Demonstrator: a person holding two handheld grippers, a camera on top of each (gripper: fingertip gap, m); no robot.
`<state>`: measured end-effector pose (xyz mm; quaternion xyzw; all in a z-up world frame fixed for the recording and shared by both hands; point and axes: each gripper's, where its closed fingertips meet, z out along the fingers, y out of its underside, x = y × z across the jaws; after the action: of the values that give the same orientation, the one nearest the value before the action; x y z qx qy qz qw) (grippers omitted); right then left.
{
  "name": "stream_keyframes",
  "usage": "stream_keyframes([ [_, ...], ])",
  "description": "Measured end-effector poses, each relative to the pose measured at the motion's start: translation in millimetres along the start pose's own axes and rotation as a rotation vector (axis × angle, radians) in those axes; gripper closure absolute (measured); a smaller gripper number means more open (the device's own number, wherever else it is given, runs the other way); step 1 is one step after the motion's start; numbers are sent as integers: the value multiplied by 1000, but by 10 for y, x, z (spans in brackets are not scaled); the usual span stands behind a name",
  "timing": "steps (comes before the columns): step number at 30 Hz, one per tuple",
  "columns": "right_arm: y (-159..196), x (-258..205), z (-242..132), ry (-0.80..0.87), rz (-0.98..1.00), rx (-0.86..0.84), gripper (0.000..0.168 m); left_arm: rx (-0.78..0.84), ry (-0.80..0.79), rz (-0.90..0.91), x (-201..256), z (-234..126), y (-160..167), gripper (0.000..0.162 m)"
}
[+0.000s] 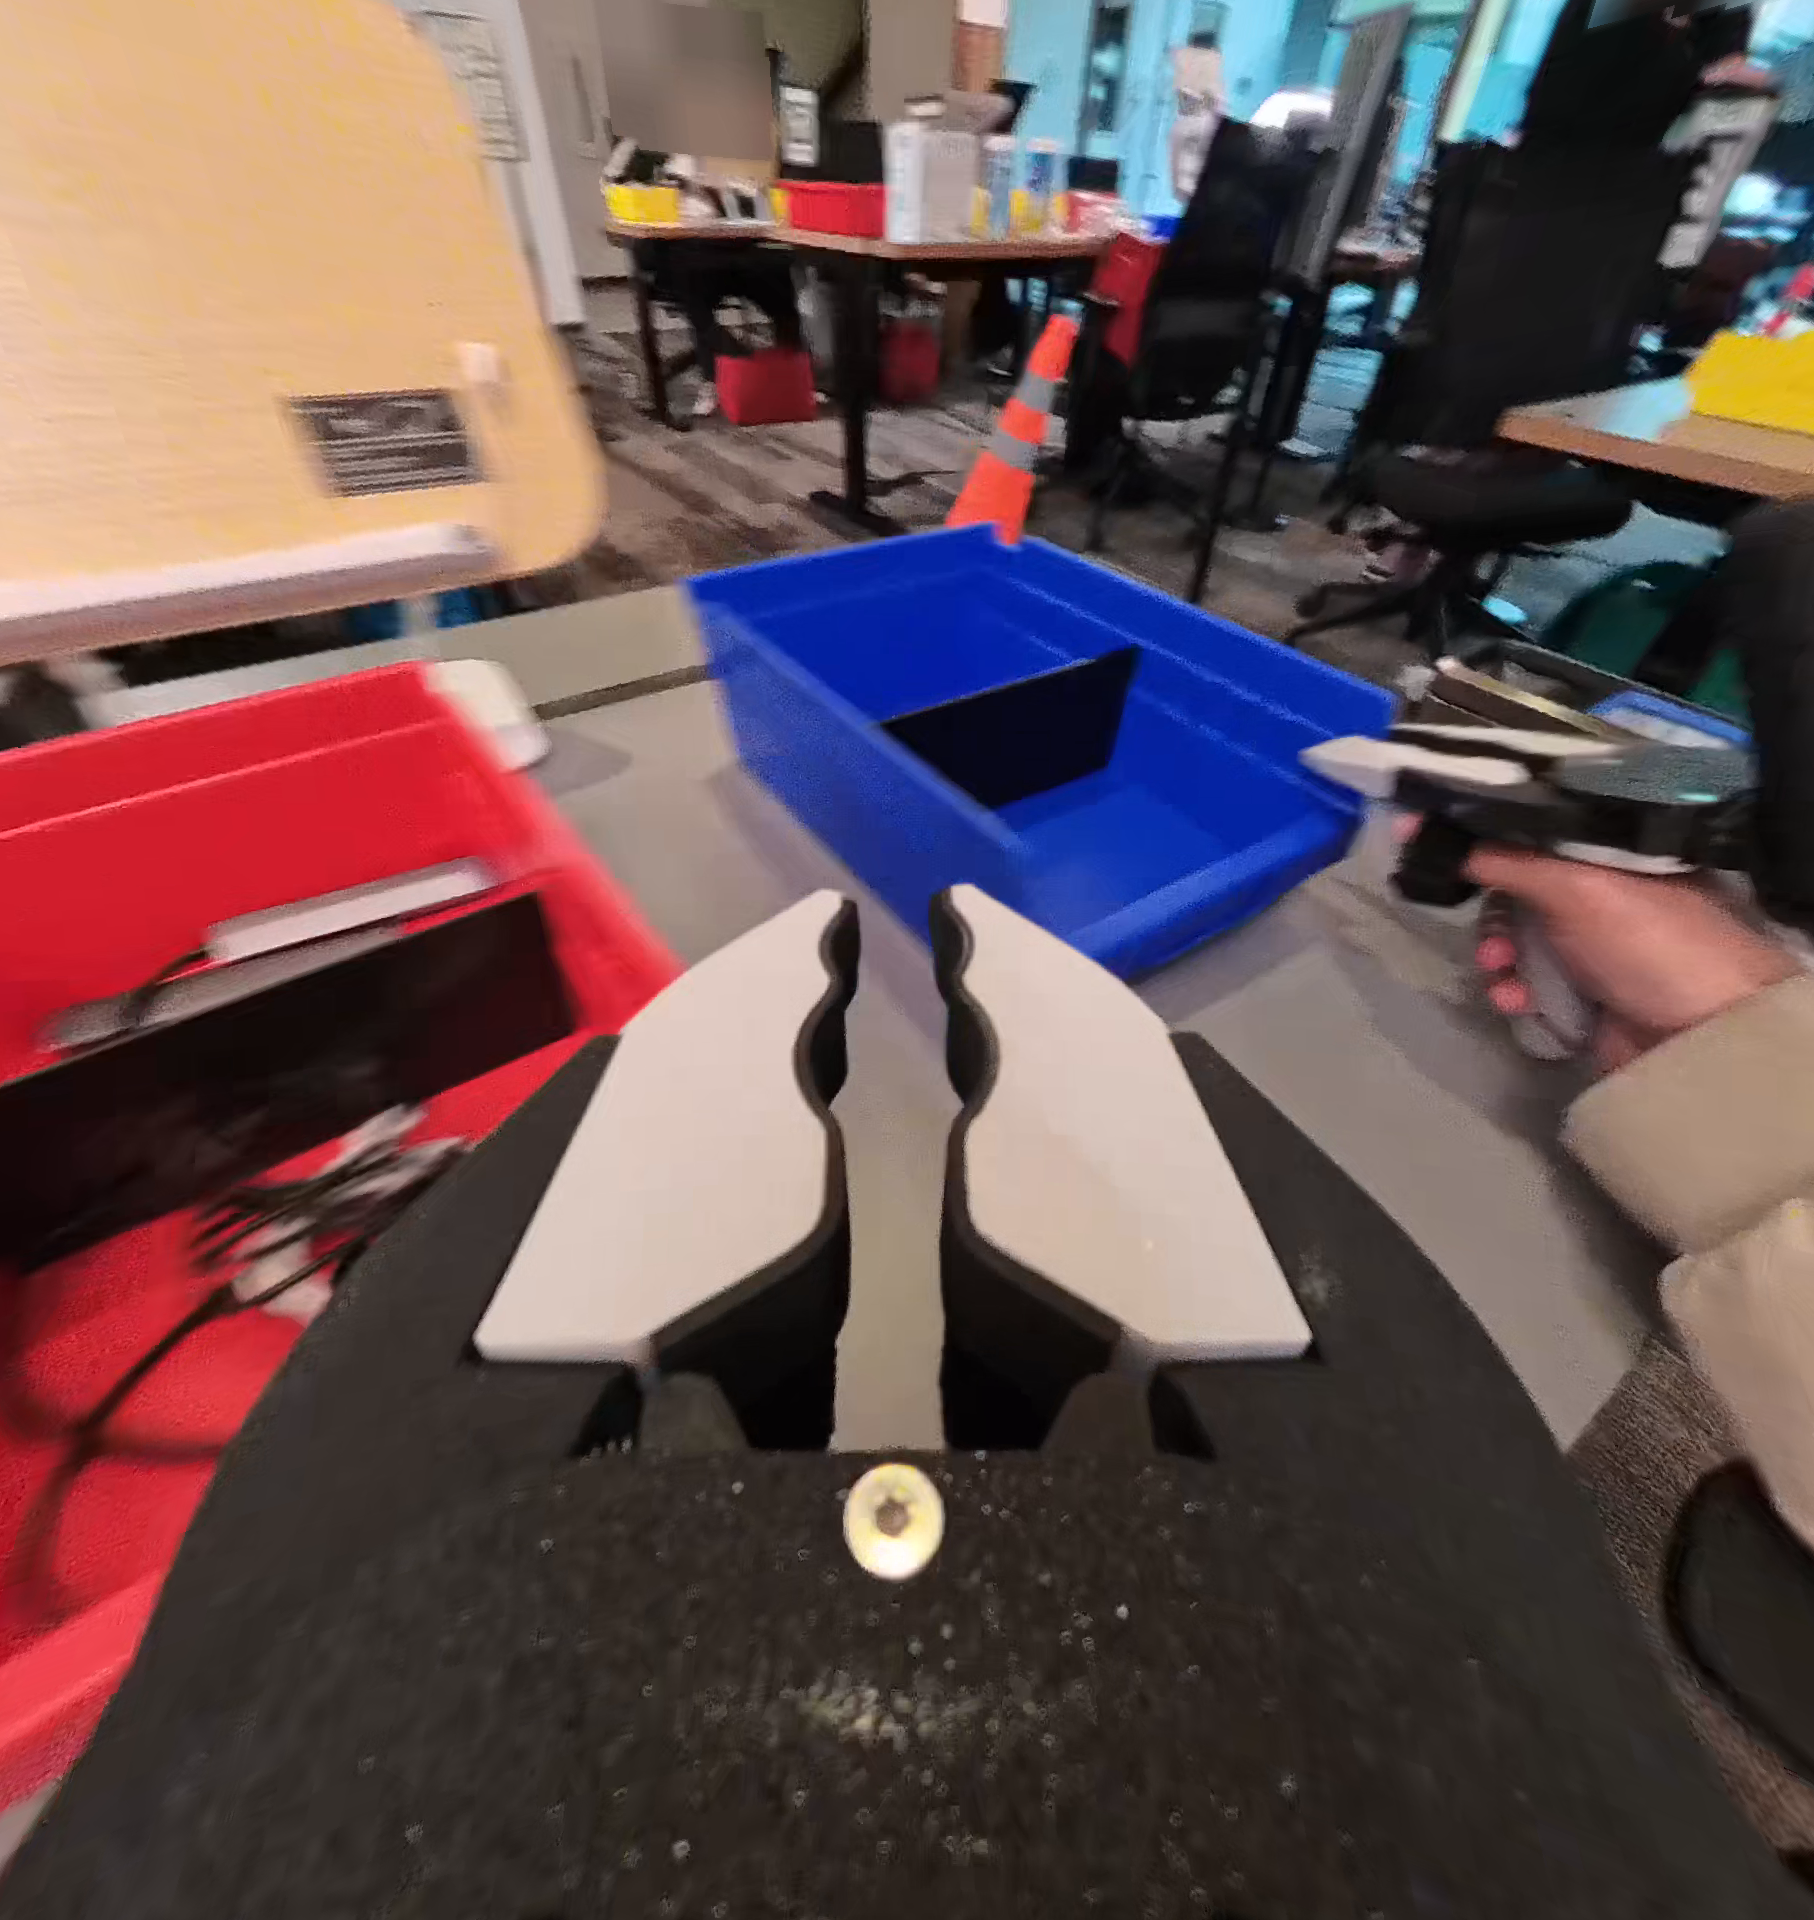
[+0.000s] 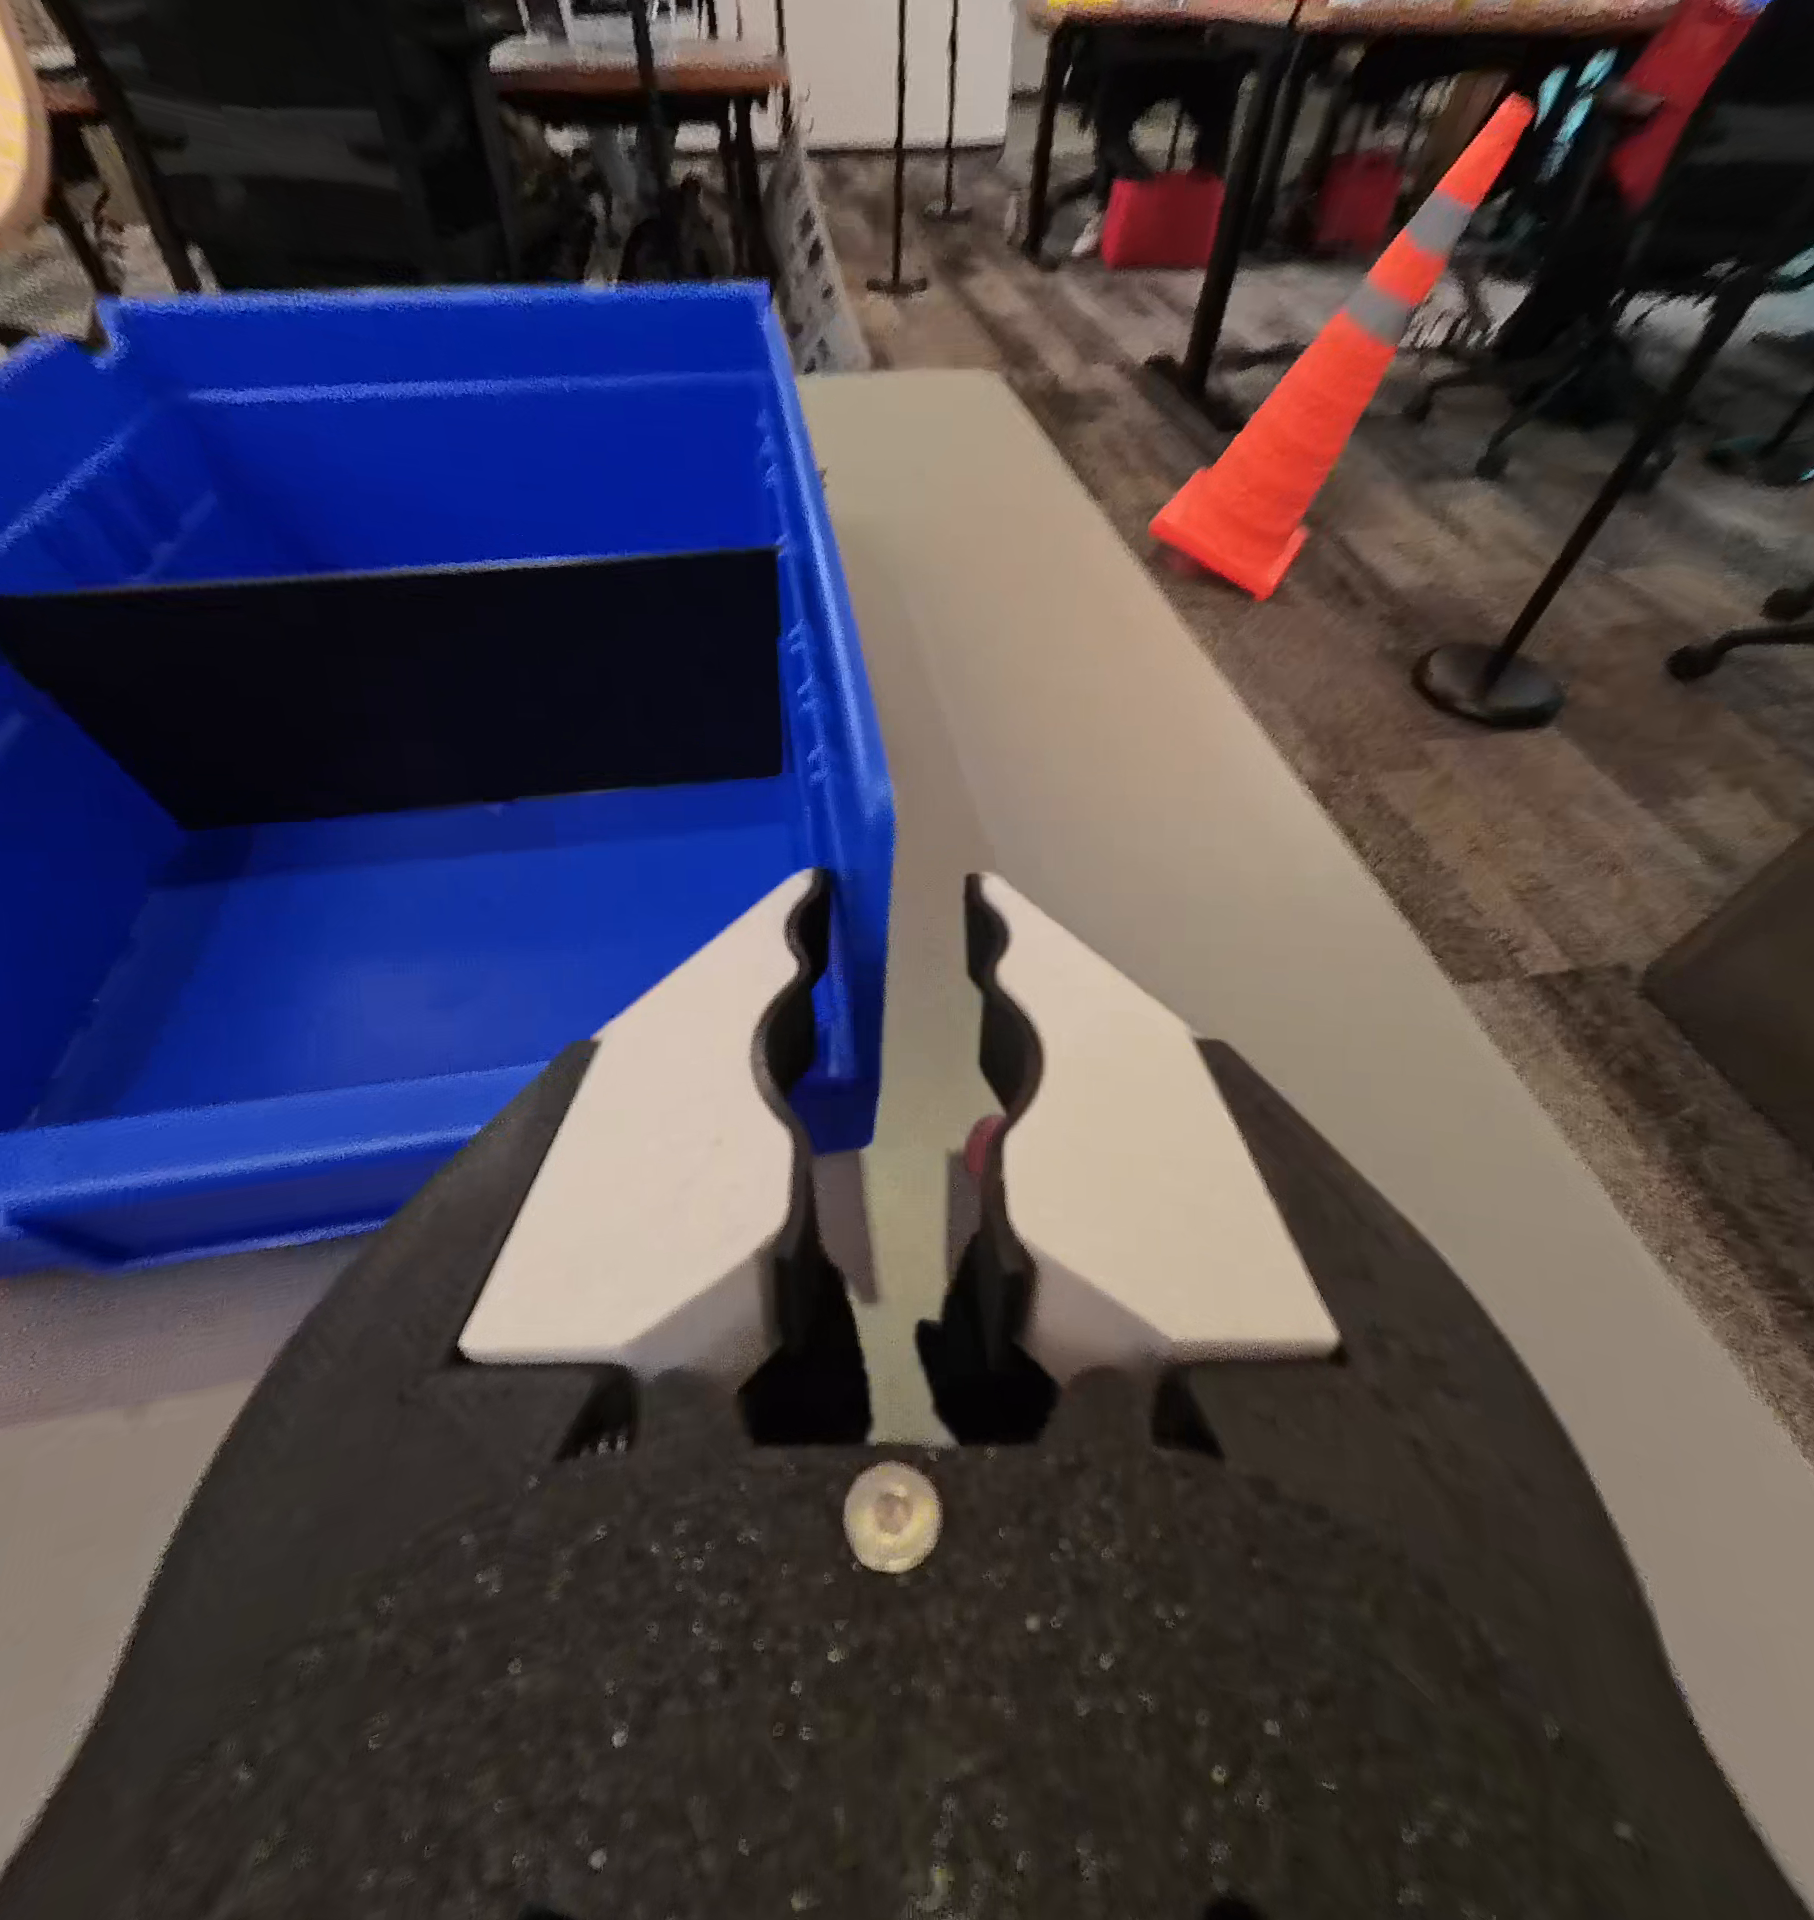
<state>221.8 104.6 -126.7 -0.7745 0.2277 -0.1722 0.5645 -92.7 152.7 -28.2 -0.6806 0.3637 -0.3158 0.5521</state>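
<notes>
Left gripper point(image 1: 895, 914) hangs over the grey table point(image 1: 1298, 1091), jaws a narrow gap apart, nothing between them, between the red bin point(image 1: 259, 790) on the left and the blue bin point(image 1: 1038, 727) farther ahead to the right. Right gripper point(image 2: 895, 894) is also slightly spread and holds nothing; its left finger sits over the near right corner of the blue bin's wall, and I can't tell if it's touching or just above. A small reddish spot shows low in the gap by its right finger, too small to identify. In the left wrist view the right gripper point(image 1: 1370, 764) is seen side-on off the bin's right edge, held by a hand point(image 1: 1630, 956) in a beige sleeve. Risk, as I judge it: that left finger is close enough to the bin wall that a sideways drift would catch the rim and shove or tip the bin; the left wrist view is motion-blurred toward the red bin, so a snag on the cables there looks plausible too. Contents: blue bin has a black divider point(image 2: 383, 675) across the middle, and both compartments look bare as far as visible. Red bin also has a black divider point(image 1: 259, 1070), with a tangle of black cables point(image 1: 259, 1247) and some pale bits, blurred. Orange cone point(image 2: 1339, 364) stands on the carpet well beyond the table.
</notes>
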Motion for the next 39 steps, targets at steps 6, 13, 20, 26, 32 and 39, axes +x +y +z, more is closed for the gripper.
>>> stream_keyframes([
  [6,-828,-246,-658,92,-46,275,127,-54,-400,29,-1903,-1005,425,121],
  [13,-494,-2878,-1152,-602,11,221,117,-171,-298,-117,-2145,-836,1012,98],
  [20,273,-3489,-659,-443,-10,-113,121,-148,-359,-82,-2097,-520,993,119],
  [26,147,-3461,-674,-292,-33,-60,167,-193,-455,-103,-2336,-689,999,157],
  [32,-59,-4083,-866,-229,-24,41,168,-182,-523,-30,-2912,-1049,855,158],
  [39,56,-5406,-998,-313,-106,45,166,-197,-532,-17,-4017,-1746,994,158],
])
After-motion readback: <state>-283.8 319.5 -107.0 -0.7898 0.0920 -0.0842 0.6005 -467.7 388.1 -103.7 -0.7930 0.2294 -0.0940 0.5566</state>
